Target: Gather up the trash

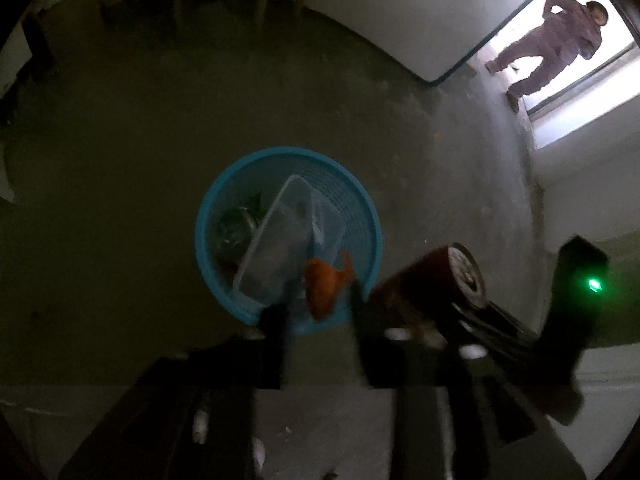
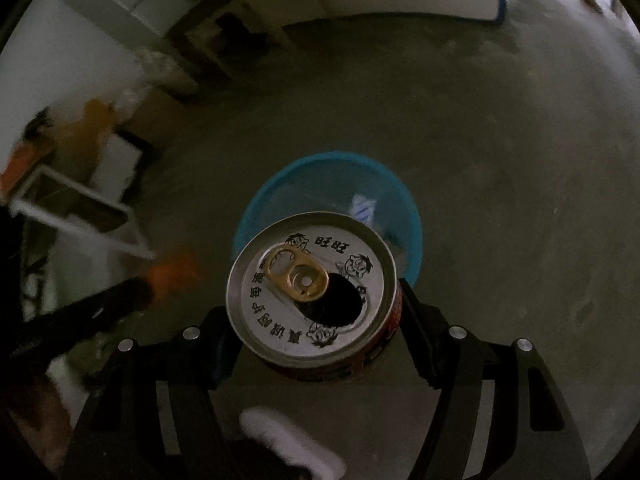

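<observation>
Dim room: bare concrete floor (image 1: pixel 160 128), white wall (image 1: pixel 400 12), bright doorway (image 1: pixel 592 20) at the far corner.

Opened can (image 2: pixel 314 292) (claw-held) above blue basket (image 2: pixel 404 216)

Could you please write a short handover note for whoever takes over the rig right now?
Left gripper: open above the blue bin; an orange scrap shows between its fingers, seemingly dropping in.
Right gripper: shut on an opened can, near the bin's rim.
Done: a clear tray and other trash lie in the bin.
Left: drop the can in.
</observation>
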The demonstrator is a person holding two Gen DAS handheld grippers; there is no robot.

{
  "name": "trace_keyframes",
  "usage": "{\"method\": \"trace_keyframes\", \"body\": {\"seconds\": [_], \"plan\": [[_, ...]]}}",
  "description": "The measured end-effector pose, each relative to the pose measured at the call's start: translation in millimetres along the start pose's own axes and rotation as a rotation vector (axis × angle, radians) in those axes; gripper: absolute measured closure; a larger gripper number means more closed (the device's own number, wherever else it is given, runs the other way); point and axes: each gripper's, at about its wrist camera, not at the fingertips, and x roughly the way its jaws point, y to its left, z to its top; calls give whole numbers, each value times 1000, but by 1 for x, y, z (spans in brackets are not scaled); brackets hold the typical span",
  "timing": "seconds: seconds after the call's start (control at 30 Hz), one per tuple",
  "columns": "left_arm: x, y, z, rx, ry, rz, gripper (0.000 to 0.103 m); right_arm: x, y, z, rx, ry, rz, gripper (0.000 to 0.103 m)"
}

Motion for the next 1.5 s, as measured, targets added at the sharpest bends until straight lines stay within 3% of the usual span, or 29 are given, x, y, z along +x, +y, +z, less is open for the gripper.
{"method": "trace_keyframes", "body": {"seconds": [0.17,0.3,0.67,0.8,1.0,1.07,1.23,1.33,1.5], "plan": [[-15,10,3,-74,-43,-28,47,51,-11,13,14,61,-81,32],[-41,12,-4,-46,-87,-17,45,62,-11,14,6,68,-113,32],[-123,2,-45,35,-222,30,38,1,-8,-4,-40,-25,-64,32],[-174,-5,-83,46,-329,29,27,-48,18,-22,-146,-81,-15,31],[-236,-9,-170,12,-492,112,8,-140,81,-82,-390,-195,46,14],[-247,-7,-194,-17,-521,144,6,-162,98,-100,-458,-228,50,8],[-277,3,-268,-109,-623,243,6,-206,142,-154,-612,-288,54,8],[-289,9,-301,-178,-676,346,6,-216,160,-175,-668,-312,63,8],[-304,21,-343,-295,-692,443,6,-217,189,-203,-766,-334,28,8]]}}
